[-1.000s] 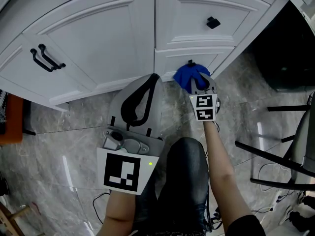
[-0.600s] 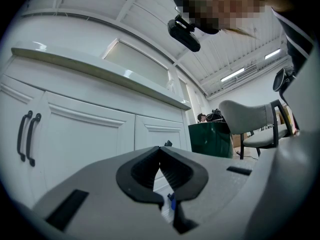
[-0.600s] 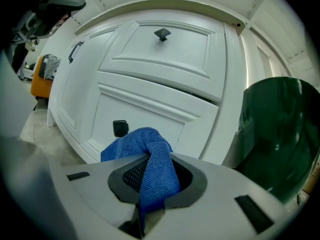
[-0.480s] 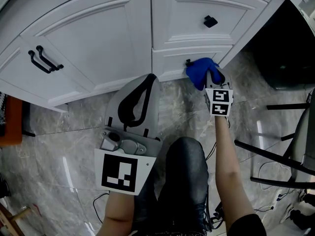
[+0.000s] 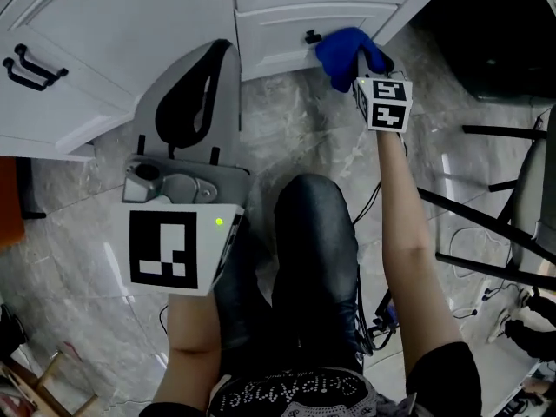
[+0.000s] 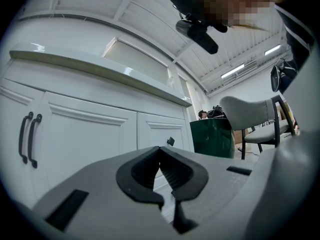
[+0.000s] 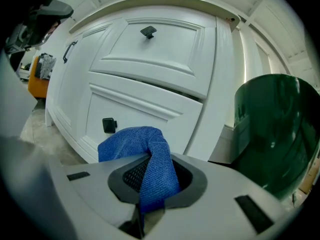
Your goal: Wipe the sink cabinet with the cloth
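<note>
Your left tongs (image 5: 224, 50) sit closed on nothing, pointing at the white sink cabinet (image 5: 104, 24), while your right tongs (image 5: 368, 61) are clamped on the blue cloth (image 5: 339, 49), bunched ahead of their tips at the cabinet's lowest panel, just beside a small black knob (image 5: 311, 36).

Left gripper (image 6: 160, 151): jaws closed tip to tip, nothing between them, held low near the body.
Left forearm (image 5: 193, 324): bare, drawn in beside the thigh.
Right gripper (image 7: 150, 159): jaws clamped on cloth (image 5: 340, 50).
Right arm (image 5: 408, 233): bare, stretched forward, well ahead of the left.
</note>
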